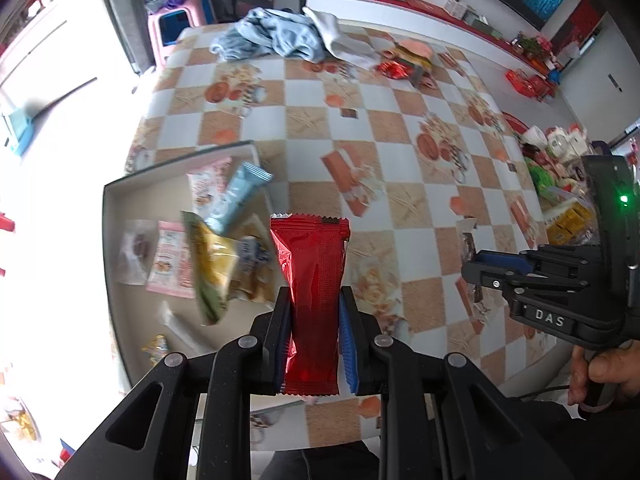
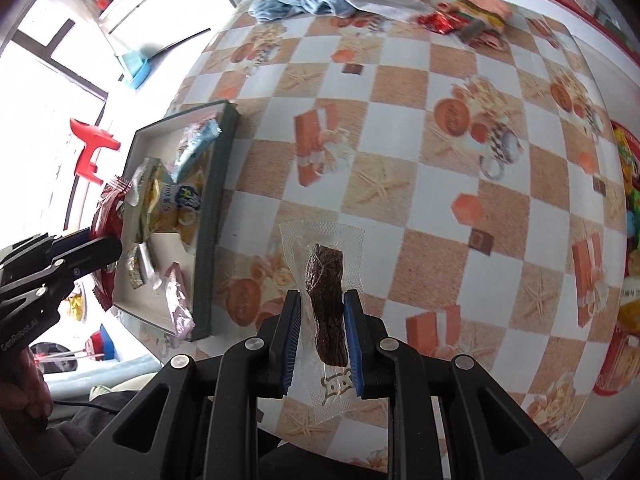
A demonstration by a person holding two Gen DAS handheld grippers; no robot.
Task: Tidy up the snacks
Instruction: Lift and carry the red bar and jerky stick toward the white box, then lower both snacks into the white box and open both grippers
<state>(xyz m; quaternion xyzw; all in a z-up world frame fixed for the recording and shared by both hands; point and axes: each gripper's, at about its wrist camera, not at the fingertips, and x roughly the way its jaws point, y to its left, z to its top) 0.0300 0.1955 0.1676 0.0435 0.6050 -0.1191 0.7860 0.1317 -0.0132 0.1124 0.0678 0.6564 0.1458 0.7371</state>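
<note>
Checkered tablecloth (image 1: 400, 128) | left gripper (image 1: 315, 312) pinching red packet (image 1: 310, 276) | "DAS"-marked right gripper (image 2: 322, 316) pinching clear jerky pouch (image 2: 326, 300)

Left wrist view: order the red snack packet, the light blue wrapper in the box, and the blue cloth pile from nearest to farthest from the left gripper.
1. red snack packet, clamped in the left gripper.
2. light blue wrapper, ahead to the left, sticking up in the box.
3. blue cloth pile, at the table's far edge.

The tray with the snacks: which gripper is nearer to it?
Left. The left gripper holds a red packet at the tray edge; the right gripper is out over the table.
</note>
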